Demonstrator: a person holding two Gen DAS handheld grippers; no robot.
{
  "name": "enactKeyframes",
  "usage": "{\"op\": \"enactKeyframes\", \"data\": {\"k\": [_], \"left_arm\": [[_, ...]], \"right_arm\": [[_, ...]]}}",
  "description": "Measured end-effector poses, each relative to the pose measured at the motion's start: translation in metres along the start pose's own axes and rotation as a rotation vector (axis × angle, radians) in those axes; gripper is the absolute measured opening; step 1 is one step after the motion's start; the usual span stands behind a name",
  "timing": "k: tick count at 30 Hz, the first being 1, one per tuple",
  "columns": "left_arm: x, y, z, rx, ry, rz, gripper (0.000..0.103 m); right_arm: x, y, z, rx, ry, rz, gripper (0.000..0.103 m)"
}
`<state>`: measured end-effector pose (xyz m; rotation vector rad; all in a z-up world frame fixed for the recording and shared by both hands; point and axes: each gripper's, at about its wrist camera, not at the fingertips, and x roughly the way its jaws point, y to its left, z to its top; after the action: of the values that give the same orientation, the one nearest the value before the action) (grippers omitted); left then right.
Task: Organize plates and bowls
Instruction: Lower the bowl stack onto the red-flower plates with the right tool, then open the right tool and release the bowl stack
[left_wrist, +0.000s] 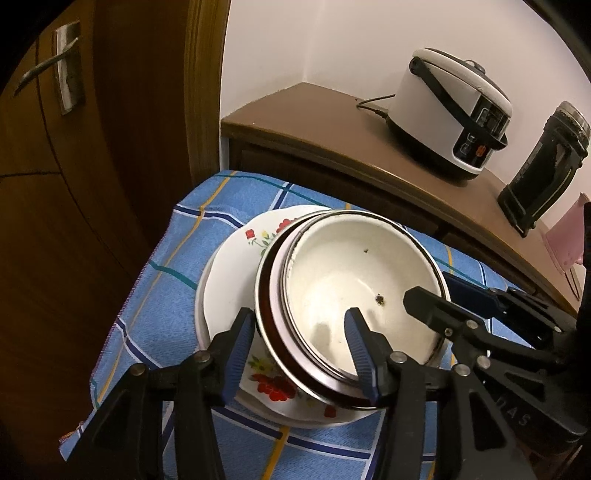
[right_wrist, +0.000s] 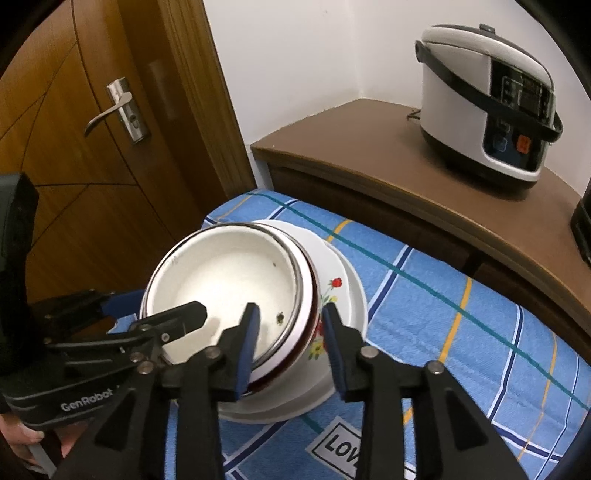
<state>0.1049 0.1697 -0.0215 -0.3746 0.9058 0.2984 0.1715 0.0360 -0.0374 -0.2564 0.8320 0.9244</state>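
Black tongs with blue pads fill the bottom of both views. Left tongs (left_wrist: 299, 354) stand fairly wide, straddling the near rim of the bowl stack: one pad sits inside the top bowl, the other outside beside the rim, neither visibly pressing. Right tongs (right_wrist: 291, 343) also stand apart, straddling the rims at the right side of the stack, one pad inside the bowl and one outside over the plate; whether either pad touches cannot be told. Top item is a white enamel bowl (left_wrist: 354, 280) with a metal rim and dark chips on its inner surface, tilted and nested in at least one further bowl with a dark red outer band (left_wrist: 266, 317). These rest on a white plate with red flower print (left_wrist: 236, 266), which appears to lie on another plain white plate. Stack sits at centre frame on a blue checked cloth (left_wrist: 147, 306) printed with partial lettering in the right wrist view. Beyond, at upper right, a brown wooden counter (left_wrist: 317, 122) carries a white rice cooker (left_wrist: 450, 110) and a black flask (left_wrist: 543, 166). A wooden door (right_wrist: 74, 166) with metal handle (right_wrist: 114, 110) occupies the left.
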Motion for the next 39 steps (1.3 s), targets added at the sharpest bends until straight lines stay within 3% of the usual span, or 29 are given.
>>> {"op": "enactKeyframes", "data": {"k": [4, 23, 32, 39], "left_arm": [[-0.004, 0.001, -0.001, -0.003, -0.012, 0.005, 0.055], [-0.014, -0.006, -0.003, -0.001, -0.045, 0.011, 0.057], [-0.038, -0.006, -0.006, 0.037, -0.182, 0.059, 0.063], [-0.038, 0.027, -0.017, -0.046, -0.193, 0.065, 0.064]], "right_arm": [[-0.005, -0.003, -0.003, 0.003, -0.027, -0.001, 0.051], [-0.023, -0.008, -0.008, 0.001, -0.058, 0.020, 0.053], [-0.043, -0.015, -0.014, 0.002, -0.151, -0.041, 0.057], [-0.043, -0.042, -0.026, 0.080, -0.146, -0.073, 0.058]]}}
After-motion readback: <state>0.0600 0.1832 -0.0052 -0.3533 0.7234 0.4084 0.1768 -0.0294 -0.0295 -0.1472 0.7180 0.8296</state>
